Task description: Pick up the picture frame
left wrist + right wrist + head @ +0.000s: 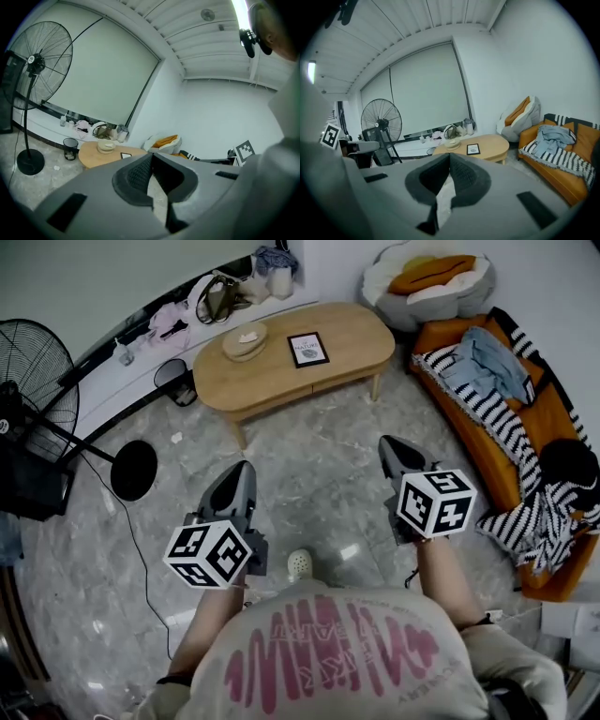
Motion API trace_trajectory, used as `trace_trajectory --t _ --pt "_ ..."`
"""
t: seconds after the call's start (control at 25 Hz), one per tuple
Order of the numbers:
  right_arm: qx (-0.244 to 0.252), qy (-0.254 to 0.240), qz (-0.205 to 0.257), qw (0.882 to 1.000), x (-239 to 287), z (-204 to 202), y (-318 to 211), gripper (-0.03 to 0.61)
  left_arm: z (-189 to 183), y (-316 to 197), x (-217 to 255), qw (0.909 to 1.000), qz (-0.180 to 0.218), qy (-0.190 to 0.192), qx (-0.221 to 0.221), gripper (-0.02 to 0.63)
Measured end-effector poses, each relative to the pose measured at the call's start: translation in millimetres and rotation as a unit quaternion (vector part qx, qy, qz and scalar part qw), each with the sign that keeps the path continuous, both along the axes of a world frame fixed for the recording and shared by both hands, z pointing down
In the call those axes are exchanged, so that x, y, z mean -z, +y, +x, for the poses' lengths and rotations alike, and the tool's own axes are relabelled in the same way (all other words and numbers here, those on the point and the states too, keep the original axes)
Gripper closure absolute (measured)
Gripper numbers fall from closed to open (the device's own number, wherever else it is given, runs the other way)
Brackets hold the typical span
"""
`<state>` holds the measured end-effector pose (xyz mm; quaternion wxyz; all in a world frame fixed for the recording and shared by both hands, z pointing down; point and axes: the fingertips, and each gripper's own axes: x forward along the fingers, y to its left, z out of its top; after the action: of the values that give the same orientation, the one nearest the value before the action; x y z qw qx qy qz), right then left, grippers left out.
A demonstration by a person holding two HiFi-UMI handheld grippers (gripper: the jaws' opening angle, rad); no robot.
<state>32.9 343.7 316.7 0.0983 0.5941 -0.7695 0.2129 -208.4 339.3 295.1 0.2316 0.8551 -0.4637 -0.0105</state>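
A black-framed picture frame [307, 349] lies flat on the oval wooden coffee table [356, 338], to the right of a shallow bowl [245, 340]. It also shows small in the right gripper view, picture frame [473, 149], and as a sliver in the left gripper view, picture frame [126, 155]. My left gripper [246, 468] and right gripper [387, 445] hover over the marble floor, well short of the table. Both are shut with nothing between their jaws; the tips meet at the left gripper [151, 155] and the right gripper [450, 156].
An orange sofa [511, 474] with striped throws [525, 451] runs along the right. A standing fan [37, 381] with round base [133, 470] stands at left, its cable trailing over the floor. A bin [172, 381], bags and clutter line the far sill. A cushioned seat [427, 277] sits at the back right.
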Motion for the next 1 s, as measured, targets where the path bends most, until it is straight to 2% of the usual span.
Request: trace_trajectory --t 0.2,0.48,0.6,0.76,1.0 --pt "0.002 0.004 0.003 1.000 8.8 -24.2 -54.8 0.574 -18.4 -62.0 11.8 1.0000 0.000 -0.001 -0.009 0.611" --pt "-0.019 -0.002 -0.030 0.999 -13.6 -33.3 -91.3 0.574 -23.8 -104.3 0.9 0.9993 -0.006 0.015 -0.033 0.611" --pt "-0.020 0.009 -0.053 0.998 -31.0 -28.6 -100.3 0.574 -16.8 -114.7 -15.1 0.9988 -0.024 0.021 -0.038 0.611" --pt "-0.028 -0.010 -0.074 0.997 -50.8 -18.5 -116.2 0.574 -9.8 -124.2 -38.0 0.9976 -0.053 0.024 -0.036 0.611" --pt "-0.023 -0.026 -0.071 0.997 -63.7 2.3 -170.8 0.574 -6.5 -169.6 -40.3 0.9983 -0.053 0.024 -0.002 0.611"
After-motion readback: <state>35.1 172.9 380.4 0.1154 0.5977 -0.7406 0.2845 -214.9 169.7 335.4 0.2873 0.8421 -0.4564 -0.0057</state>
